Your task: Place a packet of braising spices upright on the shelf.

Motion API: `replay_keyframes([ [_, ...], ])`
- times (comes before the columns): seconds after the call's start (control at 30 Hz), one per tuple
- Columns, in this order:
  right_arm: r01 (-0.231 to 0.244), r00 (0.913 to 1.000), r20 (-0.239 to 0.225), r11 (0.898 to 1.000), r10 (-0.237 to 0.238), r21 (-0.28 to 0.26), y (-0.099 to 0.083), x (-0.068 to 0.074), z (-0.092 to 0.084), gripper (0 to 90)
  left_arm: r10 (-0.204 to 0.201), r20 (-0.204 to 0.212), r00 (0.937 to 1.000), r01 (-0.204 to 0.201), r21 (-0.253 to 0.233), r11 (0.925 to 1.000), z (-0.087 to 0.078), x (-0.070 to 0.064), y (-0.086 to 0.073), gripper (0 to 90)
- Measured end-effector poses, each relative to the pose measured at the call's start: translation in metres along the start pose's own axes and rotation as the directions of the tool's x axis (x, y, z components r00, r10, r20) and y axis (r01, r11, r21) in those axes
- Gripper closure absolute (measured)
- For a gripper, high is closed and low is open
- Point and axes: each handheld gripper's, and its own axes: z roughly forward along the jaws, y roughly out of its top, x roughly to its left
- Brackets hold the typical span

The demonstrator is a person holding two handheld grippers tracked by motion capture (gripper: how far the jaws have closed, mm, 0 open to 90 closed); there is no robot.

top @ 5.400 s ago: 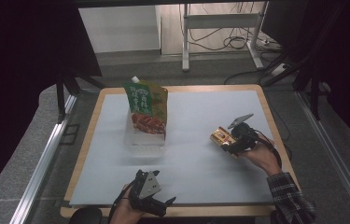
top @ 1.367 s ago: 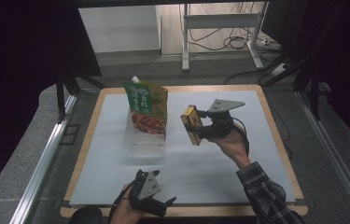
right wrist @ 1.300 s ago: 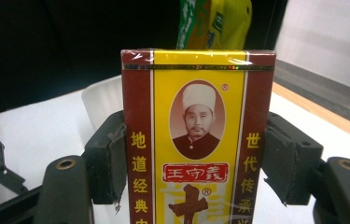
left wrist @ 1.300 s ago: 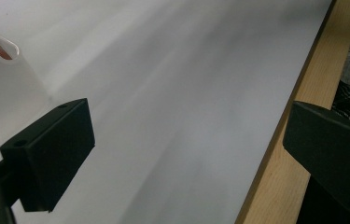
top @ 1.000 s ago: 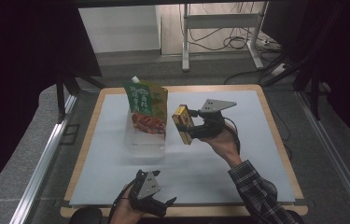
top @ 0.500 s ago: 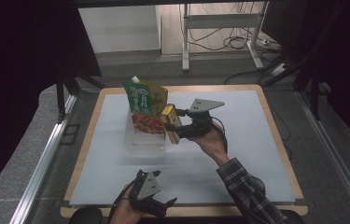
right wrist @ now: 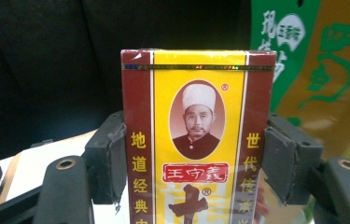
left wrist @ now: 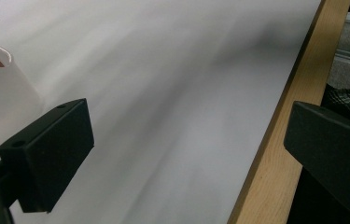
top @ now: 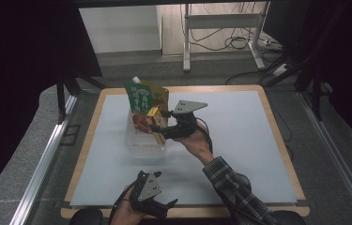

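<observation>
Yellow box (right wrist: 198, 140) clamped between right tongs (right wrist: 196, 158) pads.

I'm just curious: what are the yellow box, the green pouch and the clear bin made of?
Box: apparently printed card, glossy, with crisp edges and a foil stripe.
Pouch: probably flexible plastic film; it has a spout.
Bin: likely clear plastic, since the table shows through it.

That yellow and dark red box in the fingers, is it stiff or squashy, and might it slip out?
The yellow box looks like thin card: its edges stay straight between the right gripper fingers, so probably stiff enough. It seems light, since it is carried by its sides alone. Its glossy print may be a little slippery, though the pads press both sides squarely.
</observation>
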Motion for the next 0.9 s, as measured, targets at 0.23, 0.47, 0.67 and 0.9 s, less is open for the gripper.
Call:
replay_keyframes([
  [0.23, -0.009, 0.9999, -0.005, 1.000, 0.009, -0.010, -0.003, -0.001, 0.019, 31.9, 0.006, 0.002, 1.0000, -0.006, 0.001, 1.0000, 0.000, 0.000, 0.000, 1.3],
  [0.47, -0.026, 0.9994, -0.024, 1.000, 0.026, -0.007, -0.010, -0.001, 0.031, 31.9, 0.005, 0.001, 1.0000, -0.005, -0.001, 1.0000, 0.000, 0.000, 0.000, 1.3],
  [0.67, -0.030, 0.9989, -0.036, 1.000, 0.030, -0.001, -0.017, 0.002, 0.039, 31.9, 0.008, 0.001, 1.0000, -0.008, 0.002, 1.0000, 0.000, 0.000, 0.000, 1.4],
  [0.9, -0.028, 0.9988, -0.041, 0.999, 0.027, -0.024, -0.020, 0.003, 0.040, 32.0, 0.009, 0.002, 1.0000, -0.009, 0.003, 1.0000, 0.000, 0.000, 0.000, 1.3],
])
